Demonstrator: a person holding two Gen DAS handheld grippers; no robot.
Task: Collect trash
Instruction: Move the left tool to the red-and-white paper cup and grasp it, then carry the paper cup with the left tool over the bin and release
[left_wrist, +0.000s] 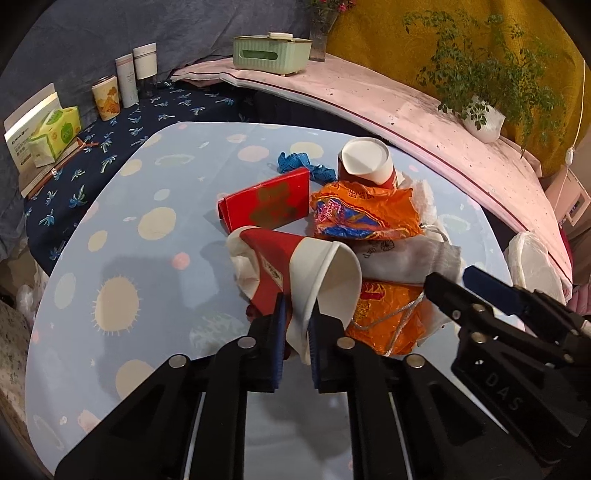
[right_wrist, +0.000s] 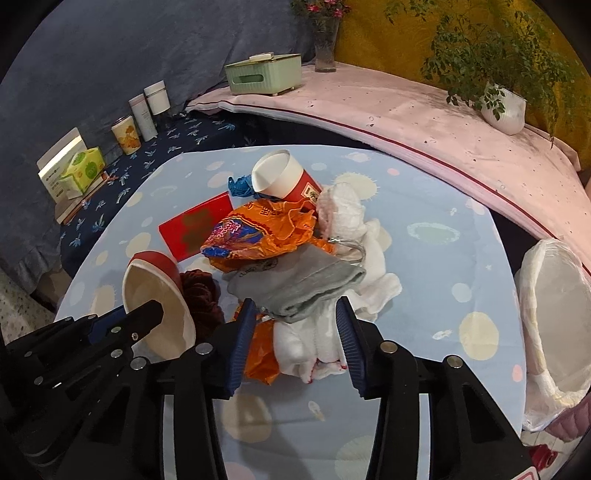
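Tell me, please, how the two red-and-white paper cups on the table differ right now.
The near cup is pinched at its rim by the left gripper; the far cup lies untouched behind the orange wrapper. The near cup's mouth is squashed out of round; the far cup's stays round. Both lie tipped over and look empty.

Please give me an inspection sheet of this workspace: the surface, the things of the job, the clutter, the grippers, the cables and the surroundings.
Surface: table under a light blue spotted cloth.
Job's things: pile of two paper cups, near cup and far cup; orange wrappers; red envelope; grey pouch; white tissues; blue scrap. Lined bin at the table's right edge.
Clutter: nothing seen beyond the pile.
Grippers: left gripper shut on the near cup's rim; right gripper open over tissues.
Cables: white cord on the wall.
Surroundings: potted plant, green box, canisters.
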